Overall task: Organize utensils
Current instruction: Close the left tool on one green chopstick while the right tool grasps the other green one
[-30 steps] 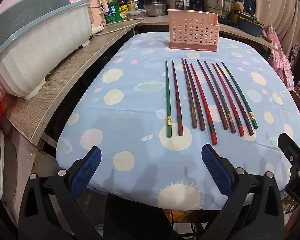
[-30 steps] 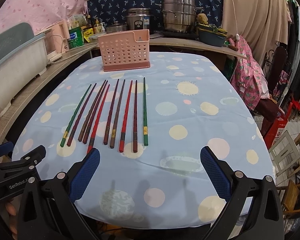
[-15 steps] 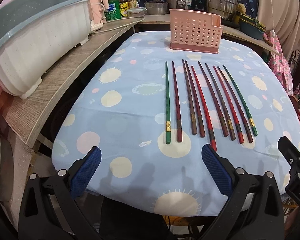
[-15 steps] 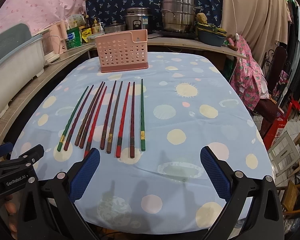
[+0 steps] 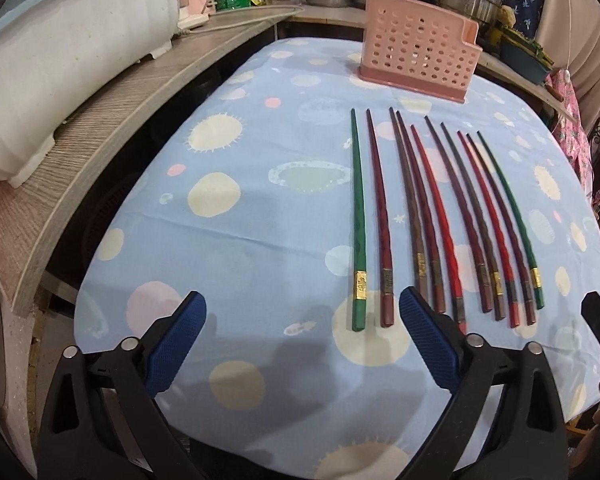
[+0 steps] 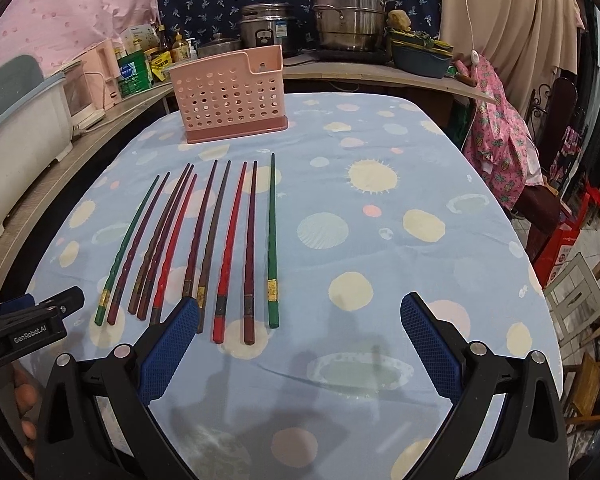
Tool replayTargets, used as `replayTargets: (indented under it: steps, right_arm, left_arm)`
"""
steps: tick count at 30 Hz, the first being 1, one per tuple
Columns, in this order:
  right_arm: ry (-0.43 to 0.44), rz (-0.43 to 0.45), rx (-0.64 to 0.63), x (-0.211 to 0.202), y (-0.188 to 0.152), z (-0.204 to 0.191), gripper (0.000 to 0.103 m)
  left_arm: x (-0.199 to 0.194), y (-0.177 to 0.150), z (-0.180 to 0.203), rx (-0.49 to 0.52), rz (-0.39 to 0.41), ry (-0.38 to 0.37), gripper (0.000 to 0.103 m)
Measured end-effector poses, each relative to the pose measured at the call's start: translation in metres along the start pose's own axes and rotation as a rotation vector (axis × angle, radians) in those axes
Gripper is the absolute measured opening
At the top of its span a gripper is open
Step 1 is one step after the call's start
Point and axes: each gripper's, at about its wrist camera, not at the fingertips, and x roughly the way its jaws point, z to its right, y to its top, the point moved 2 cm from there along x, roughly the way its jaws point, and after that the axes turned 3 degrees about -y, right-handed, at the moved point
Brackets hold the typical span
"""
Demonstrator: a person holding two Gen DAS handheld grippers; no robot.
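Both claws (empty, spread) hover near chopsticks [image 5: 432, 216] on table

A light blue tablecloth [image 6: 380, 280] is showing cream, pink and pale green spots and sun shapes. On it, chopsticks [image 5: 440, 216] are lying in green, dark red, brown and bright red, some with gold bands. The perforated holder [image 6: 228, 92] is showing pink. Both grippers' pads [image 5: 176, 340] are showing blue on black frames.

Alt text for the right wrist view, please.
Ten chopsticks, red, brown and green, lie side by side on a table with a blue spotted tablecloth, an empty-looking pink perforated utensil holder standing behind them. The open right gripper hovers near their thick ends.
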Motion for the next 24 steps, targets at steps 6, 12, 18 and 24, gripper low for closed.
replayTargets:
  steps: [6, 12, 18, 24]
  right_arm:
    - [-0.003, -0.019, -0.003, 0.017, 0.002, 0.001, 0.093]
    - [-0.002, -0.048, -0.004, 0.036, 0.008, 0.003, 0.078]
    - [0.019, -0.071, -0.031, 0.055, 0.009, -0.005, 0.062]
    - [0.03, -0.097, -0.051, 0.072, 0.006, -0.012, 0.048]
  left_arm:
    - [0.025, 0.005, 0.0, 0.009, -0.043, 0.01, 0.08]
    - [0.036, 0.005, 0.001, 0.018, -0.07, 0.016, 0.077]
    - [0.039, 0.007, 0.004, 0.026, -0.067, -0.002, 0.065]
    - [0.036, 0.008, 0.012, 0.047, -0.067, -0.021, 0.043]
